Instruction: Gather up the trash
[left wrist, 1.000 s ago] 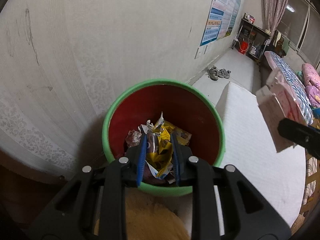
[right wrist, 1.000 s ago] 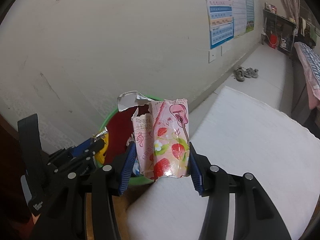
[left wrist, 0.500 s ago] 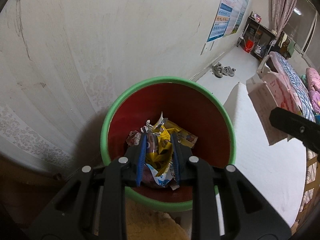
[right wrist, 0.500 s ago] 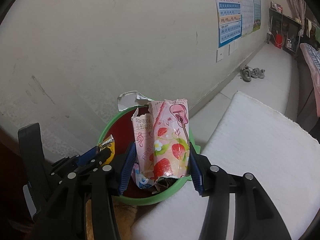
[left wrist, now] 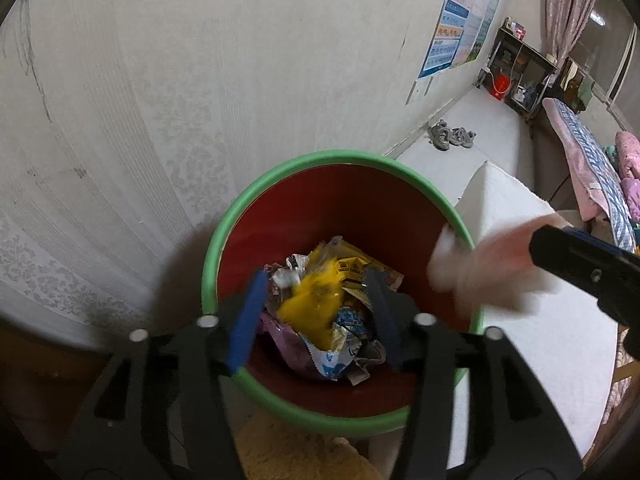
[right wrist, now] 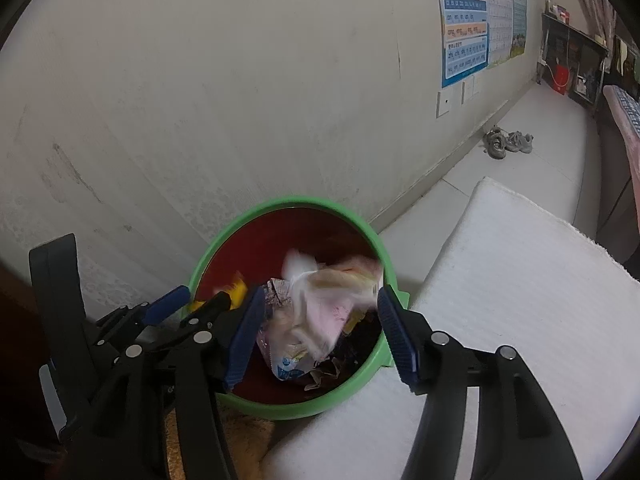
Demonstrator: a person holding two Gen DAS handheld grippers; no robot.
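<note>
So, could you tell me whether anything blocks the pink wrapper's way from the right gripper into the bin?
Nothing visible does. The pink wrapper is blurred, loose between the opening jaws of the right gripper, directly over the open mouth of the green-rimmed bin. Below it lies only the trash already inside.

A home bedroom: bed (left wrist: 588, 164) with quilts far right, shoes (left wrist: 451, 136) by the wall, posters (right wrist: 476, 16), curtains (left wrist: 560, 8).
</note>
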